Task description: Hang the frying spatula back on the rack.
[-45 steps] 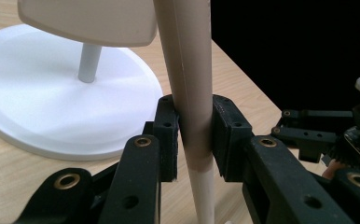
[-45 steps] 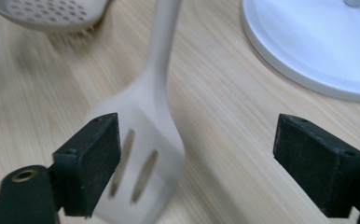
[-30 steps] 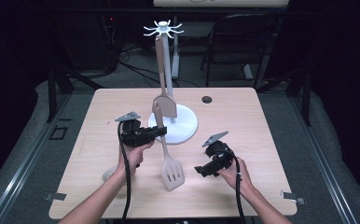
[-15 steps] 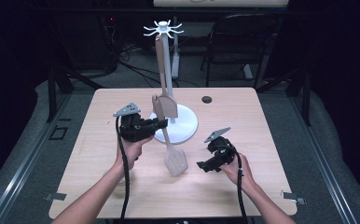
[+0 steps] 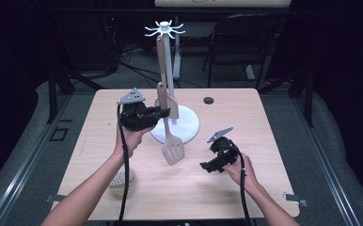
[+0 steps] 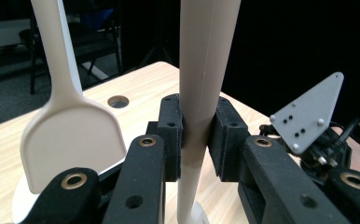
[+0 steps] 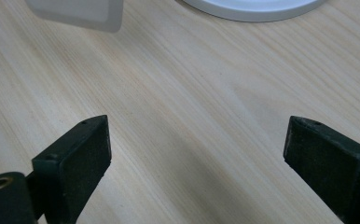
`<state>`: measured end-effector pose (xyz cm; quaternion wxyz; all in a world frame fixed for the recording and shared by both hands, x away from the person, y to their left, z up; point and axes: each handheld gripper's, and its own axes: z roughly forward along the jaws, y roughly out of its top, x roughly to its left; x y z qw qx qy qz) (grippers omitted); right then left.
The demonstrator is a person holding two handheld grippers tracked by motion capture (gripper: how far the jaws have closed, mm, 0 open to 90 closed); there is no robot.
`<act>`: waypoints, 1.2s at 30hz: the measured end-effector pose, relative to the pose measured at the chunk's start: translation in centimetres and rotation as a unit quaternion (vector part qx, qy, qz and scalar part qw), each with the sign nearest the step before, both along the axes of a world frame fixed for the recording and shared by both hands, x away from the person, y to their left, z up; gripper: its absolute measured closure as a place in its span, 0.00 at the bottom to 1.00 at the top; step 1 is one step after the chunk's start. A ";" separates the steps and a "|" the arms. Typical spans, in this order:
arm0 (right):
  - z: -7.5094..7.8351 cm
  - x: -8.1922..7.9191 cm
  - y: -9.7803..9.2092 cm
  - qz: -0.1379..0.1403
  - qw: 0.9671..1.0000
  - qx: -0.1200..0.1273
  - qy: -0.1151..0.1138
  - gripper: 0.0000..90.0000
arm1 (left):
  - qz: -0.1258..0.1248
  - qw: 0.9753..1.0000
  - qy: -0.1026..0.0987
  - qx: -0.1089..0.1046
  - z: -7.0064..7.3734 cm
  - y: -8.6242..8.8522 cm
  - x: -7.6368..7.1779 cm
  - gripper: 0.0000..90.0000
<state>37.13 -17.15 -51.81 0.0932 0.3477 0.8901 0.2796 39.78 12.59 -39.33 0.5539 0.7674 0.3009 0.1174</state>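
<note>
My left gripper (image 5: 164,112) (image 6: 199,136) is shut on the handle of a beige slotted spatula (image 5: 172,149) (image 6: 201,84). It holds the spatula upright above the table, head down, just in front of the utensil stand's white base (image 5: 184,127). A solid beige spatula (image 5: 166,70) (image 6: 71,135) hangs from the stand's white hook ring (image 5: 164,30), close behind the gripped handle. My right gripper (image 5: 209,166) (image 7: 197,154) is open low over bare tabletop, to the right of the slotted head. The slotted head's corner (image 7: 75,11) and the stand's base (image 7: 252,5) lie ahead of it.
A white perforated skimmer head (image 5: 119,178) lies on the table by the left forearm, partly hidden. A round hole (image 5: 209,100) sits in the tabletop behind the stand. Black chairs and cables stand on the floor beyond the far edge.
My left gripper has risen and moved back toward the stand, lifting the slotted spatula off the table so it hangs upright. The right gripper has barely moved.
</note>
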 end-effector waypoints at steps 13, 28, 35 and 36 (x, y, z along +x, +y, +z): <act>-0.2 0.2 -0.1 0.000 1.000 0.000 0.007 0.08 | -0.017 1.000 -0.003 0.019 1.9 -1.2 2.0 0.85; -0.2 0.2 0.1 0.004 1.000 -0.005 0.014 0.08 | -0.017 0.998 -0.025 0.054 4.2 -2.3 4.1 0.85; -0.3 0.2 0.1 0.009 1.000 -0.011 0.017 0.08 | -0.009 0.997 -0.029 0.068 4.8 -2.8 5.0 0.85; -0.3 0.2 0.1 0.009 1.000 -0.011 0.017 0.08 | -0.008 0.997 -0.029 0.068 4.8 -2.9 5.0 0.85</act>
